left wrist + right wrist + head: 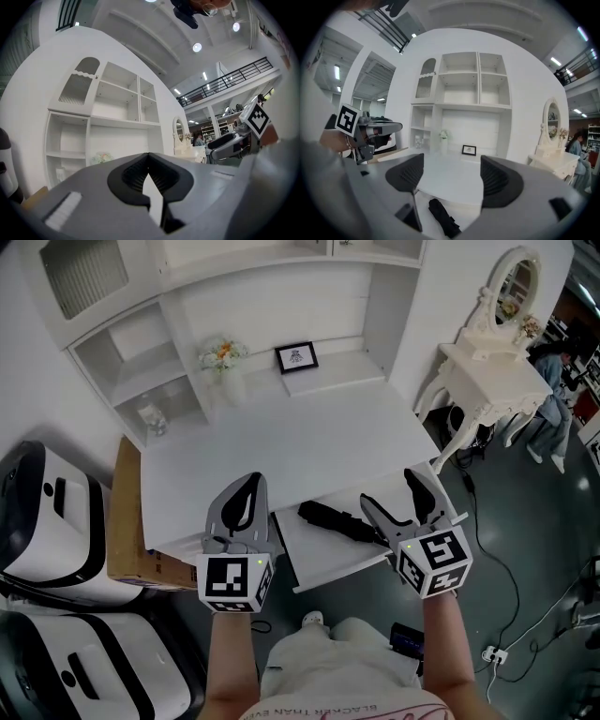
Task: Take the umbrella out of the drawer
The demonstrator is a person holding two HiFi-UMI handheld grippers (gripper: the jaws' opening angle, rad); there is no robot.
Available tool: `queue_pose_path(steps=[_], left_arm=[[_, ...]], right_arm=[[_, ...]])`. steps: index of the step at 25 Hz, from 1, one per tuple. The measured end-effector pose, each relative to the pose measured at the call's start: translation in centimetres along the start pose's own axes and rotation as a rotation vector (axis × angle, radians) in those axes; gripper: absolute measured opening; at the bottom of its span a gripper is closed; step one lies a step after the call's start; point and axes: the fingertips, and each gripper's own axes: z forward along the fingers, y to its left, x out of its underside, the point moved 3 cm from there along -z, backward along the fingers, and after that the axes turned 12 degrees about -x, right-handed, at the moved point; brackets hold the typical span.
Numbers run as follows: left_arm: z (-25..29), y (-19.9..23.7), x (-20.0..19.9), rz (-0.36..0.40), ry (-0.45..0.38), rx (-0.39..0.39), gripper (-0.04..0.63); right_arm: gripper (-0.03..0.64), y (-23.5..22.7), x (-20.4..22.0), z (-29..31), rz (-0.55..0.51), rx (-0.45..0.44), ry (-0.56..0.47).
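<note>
Plainly, the step in hand was the reach for the black folded fabric umbrella (336, 519). It lay slantwise in the shallow white drawer (323, 557), which stood pulled out from under the front edge of the white wooden desk (281, 442). One end of the umbrella pointed toward the drawer's back left corner, the other toward its right edge.

The right claw (386, 486), grey with black ribbed pads, hung over that right edge with its jaws wide apart and nothing between them. In the right gripper view the umbrella (443, 218) sat low, beneath the gap of the right claw (447, 171), so the pads were not yet on it. The left claw (248, 482) hovered at the desk's front edge, just beside the drawer's left edge. Its jaws were together and empty in the left gripper view (149, 158).

To do this well, I judged, the right claw needed to dip toward the drawer's floor and turn so that its jaws straddled the umbrella across its width, not along its length. A hold near the middle seemed best, so neither end would droop on the lift. The pads had to pass down either side without catching the drawer's right wall. The fabric looked soft and likely to give, so a firm close seemed wise before any lift
</note>
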Motion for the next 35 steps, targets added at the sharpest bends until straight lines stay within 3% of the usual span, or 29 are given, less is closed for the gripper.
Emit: queue_pose_path(steps=[13, 35], left_arm=[[1.3, -0.4, 3.2, -0.023, 0.083, -0.055, 0.008], [5.5, -1.0, 9.0, -0.015, 0.248, -0.136, 0.008]], right_arm=[[0.345, -1.9, 4.0, 3.2, -0.003, -0.094, 0.117], [0.345, -2.9, 19.3, 9.2, 0.095, -0.349, 0.510]])
